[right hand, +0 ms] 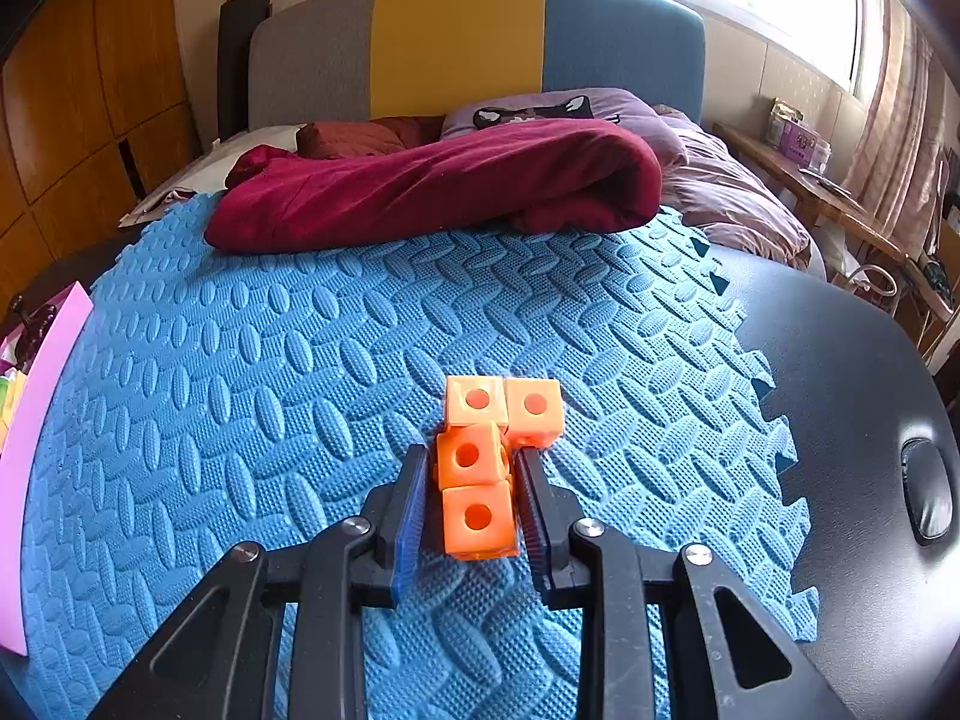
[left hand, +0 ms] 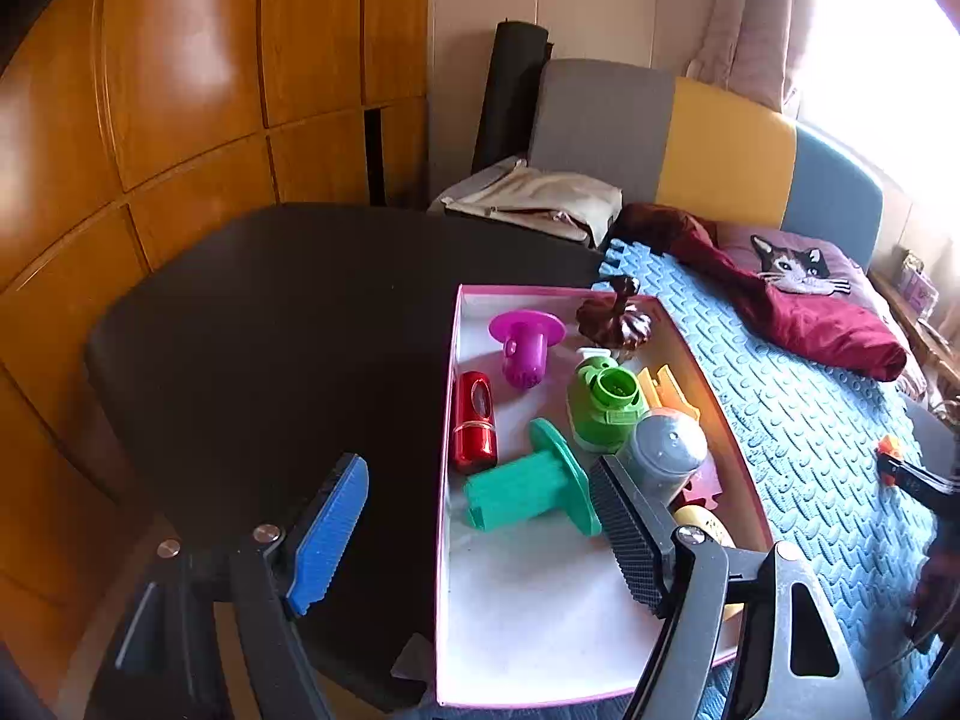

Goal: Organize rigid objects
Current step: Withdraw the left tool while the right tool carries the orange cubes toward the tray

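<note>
Fingers of the right gripper [right hand: 471,501] pinch an orange block piece [right hand: 478,468] made of four joined cubes, each with a round hole in its face. Both pads press the flanks of the two nearer cubes; the two farther cubes project beyond the fingertips. Beneath the piece lies a blue foam mat [right hand: 300,360], spread over a black table [right hand: 864,420].

Fingers of the left gripper [left hand: 480,534] stand spread, with nothing between them. They hang above the near end of a pink box [left hand: 456,312] that sits at the mat's left edge. Inside the box lie a green spool [left hand: 528,486], a red cylinder [left hand: 474,420], a magenta plug [left hand: 525,348], a light green cap piece [left hand: 606,408] and a grey bottle [left hand: 663,456]. The green spool lies just ahead of the spread fingertips, untouched.
</note>
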Action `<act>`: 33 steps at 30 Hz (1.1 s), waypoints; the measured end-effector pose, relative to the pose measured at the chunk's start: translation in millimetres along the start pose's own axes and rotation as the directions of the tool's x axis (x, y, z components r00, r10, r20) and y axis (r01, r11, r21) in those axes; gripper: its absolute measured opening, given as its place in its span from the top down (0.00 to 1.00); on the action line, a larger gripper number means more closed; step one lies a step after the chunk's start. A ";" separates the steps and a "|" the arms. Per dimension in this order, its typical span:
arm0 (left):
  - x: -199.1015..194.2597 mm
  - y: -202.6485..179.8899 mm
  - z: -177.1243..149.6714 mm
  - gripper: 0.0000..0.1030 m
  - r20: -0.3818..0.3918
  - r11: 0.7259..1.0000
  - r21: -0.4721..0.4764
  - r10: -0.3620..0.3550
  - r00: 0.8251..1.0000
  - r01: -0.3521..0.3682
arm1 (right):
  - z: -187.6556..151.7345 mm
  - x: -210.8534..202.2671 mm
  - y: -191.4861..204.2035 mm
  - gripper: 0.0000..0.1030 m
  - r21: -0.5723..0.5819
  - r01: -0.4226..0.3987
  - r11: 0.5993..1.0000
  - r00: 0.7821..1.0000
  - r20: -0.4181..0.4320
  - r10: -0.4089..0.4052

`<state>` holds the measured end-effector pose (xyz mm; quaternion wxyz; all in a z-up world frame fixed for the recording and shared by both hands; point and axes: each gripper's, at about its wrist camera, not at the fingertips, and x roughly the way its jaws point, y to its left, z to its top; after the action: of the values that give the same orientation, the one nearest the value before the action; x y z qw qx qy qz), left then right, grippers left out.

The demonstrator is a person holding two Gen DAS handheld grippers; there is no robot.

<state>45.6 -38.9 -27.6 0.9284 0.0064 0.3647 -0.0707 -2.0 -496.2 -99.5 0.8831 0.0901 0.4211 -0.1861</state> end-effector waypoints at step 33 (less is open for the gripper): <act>-15.8 16.6 -9.4 0.25 0.032 1.000 -0.016 -0.009 0.999 0.010 | -33.7 -33.9 61.2 0.75 0.005 -0.019 1.000 1.000 0.008 0.019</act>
<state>30.0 -19.8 -24.3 0.9338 -0.0038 0.3504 -0.0723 -20.7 -421.0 -94.2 0.8863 0.0956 0.4162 -0.1791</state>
